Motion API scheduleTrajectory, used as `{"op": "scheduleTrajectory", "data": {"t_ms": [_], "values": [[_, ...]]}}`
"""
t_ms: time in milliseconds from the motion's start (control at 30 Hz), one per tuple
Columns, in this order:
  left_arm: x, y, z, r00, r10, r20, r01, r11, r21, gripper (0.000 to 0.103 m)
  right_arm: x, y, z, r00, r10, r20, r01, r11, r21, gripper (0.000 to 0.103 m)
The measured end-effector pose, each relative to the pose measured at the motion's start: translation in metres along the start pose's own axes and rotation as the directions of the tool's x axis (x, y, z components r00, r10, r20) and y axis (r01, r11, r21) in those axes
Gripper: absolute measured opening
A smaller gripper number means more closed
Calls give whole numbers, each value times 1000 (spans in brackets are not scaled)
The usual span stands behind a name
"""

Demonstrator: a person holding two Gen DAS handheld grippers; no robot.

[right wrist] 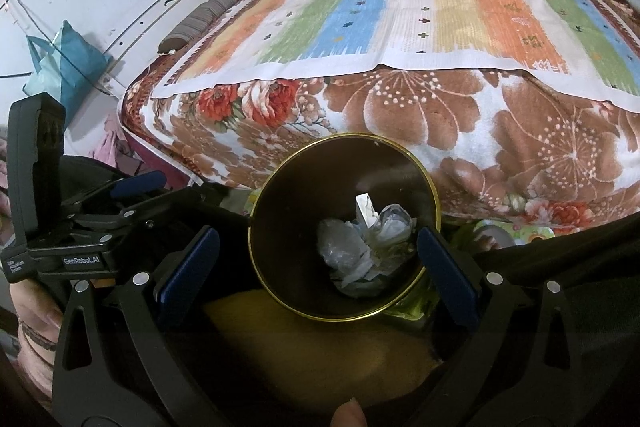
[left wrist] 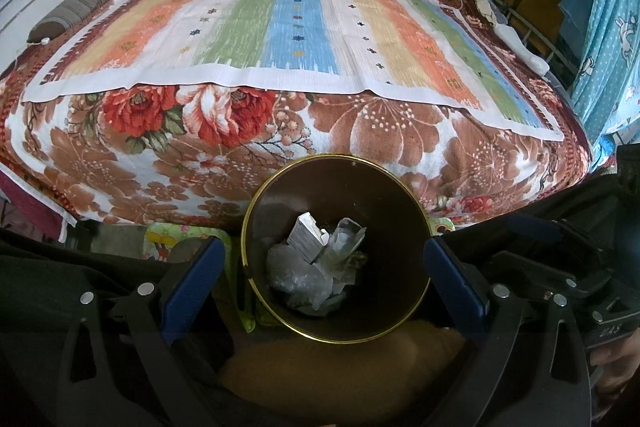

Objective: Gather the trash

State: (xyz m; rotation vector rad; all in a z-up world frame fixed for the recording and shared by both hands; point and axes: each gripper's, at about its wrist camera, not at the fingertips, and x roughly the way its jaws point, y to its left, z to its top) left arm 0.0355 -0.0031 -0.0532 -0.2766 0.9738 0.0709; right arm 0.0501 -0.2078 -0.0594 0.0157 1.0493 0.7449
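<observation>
Below both grippers, on the floor just in front of the bed, stands a dark round bin (left wrist: 336,247) with a thin gold rim. In its bottom lies the trash (left wrist: 320,259) — crumpled clear plastic wrappers and a small white carton, heaped together. The left gripper (left wrist: 324,279) hangs over the bin with its blue-padded fingers (left wrist: 192,283) spread wide, one on each side of the rim, gripping nothing. The right gripper (right wrist: 320,263) is likewise wide open and empty, its far-right pad overlapping the bin's edge in its own view. In the right wrist view the left gripper's black body, printed "GenRobot.AI", sits at the near left, a hand (right wrist: 32,323) wrapped around its handle. The bed (left wrist: 280,131) beyond carries a brown and red floral blanket, and on top of that a striped mat (left wrist: 280,35) in orange, green, blue and white. A teal bag (right wrist: 60,63) leans against the white wall at far left.
</observation>
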Motion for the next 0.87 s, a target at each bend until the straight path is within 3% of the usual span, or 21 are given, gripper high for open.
{"op": "scheduleTrajectory", "data": {"t_ms": [867], "values": [[2,0,-5,1000,0,-12,-1,1000,-25,97,0,-1,0,1000,3,-2,-3,1000,3,94]]}}
